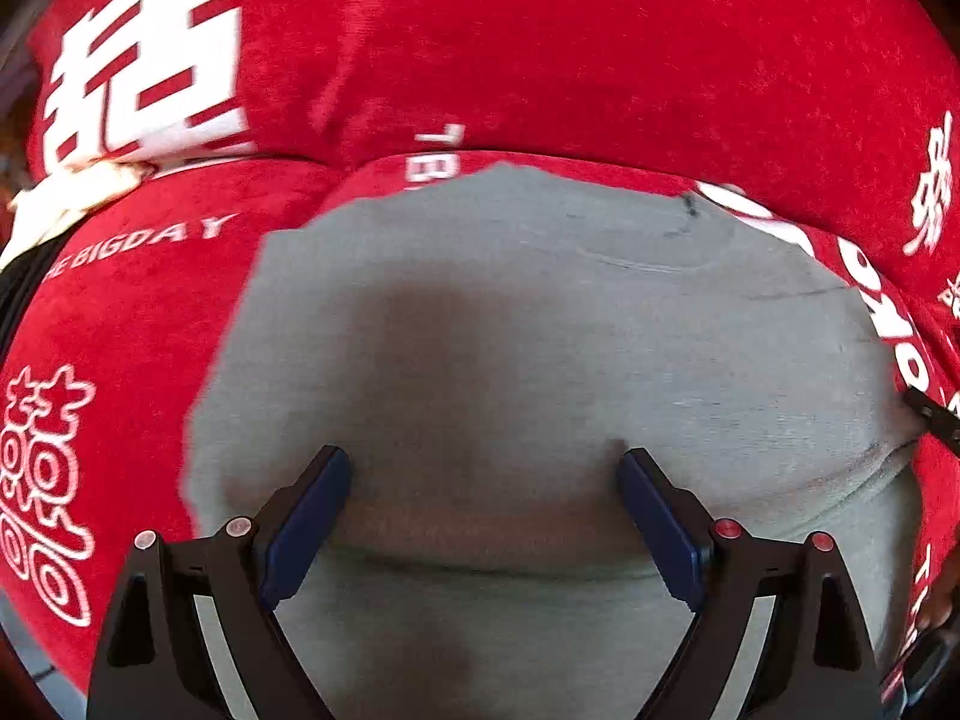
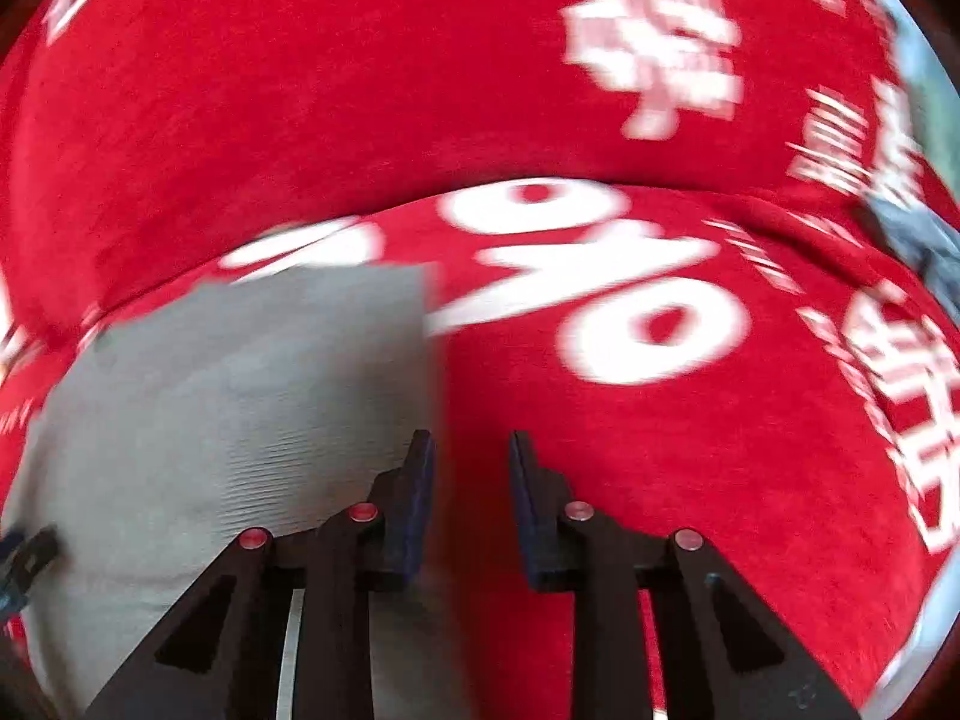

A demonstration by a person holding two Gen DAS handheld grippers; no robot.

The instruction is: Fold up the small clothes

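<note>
A grey garment (image 1: 540, 330) lies flat on a red cloth with white print (image 1: 540, 48). My left gripper (image 1: 485, 459) hovers low over the garment's near part, its blue pads (image 1: 312, 516) spread wide with only flat fabric below them and a soft fold line just behind. In the right wrist view the garment (image 2: 240, 390) fills the lower left, and its straight right edge runs down to my right gripper (image 2: 471, 441). That gripper's jaws stand a narrow gap apart, the left finger (image 2: 414, 498) at the garment's edge, red cloth (image 2: 300, 90) showing between them.
The red cloth rises into a padded ridge behind the garment, printed with large white characters (image 1: 150, 60) and a percent sign (image 2: 600, 276). A cream item (image 1: 60, 198) lies at the far left. A grey-blue object (image 2: 918, 234) sits at the far right.
</note>
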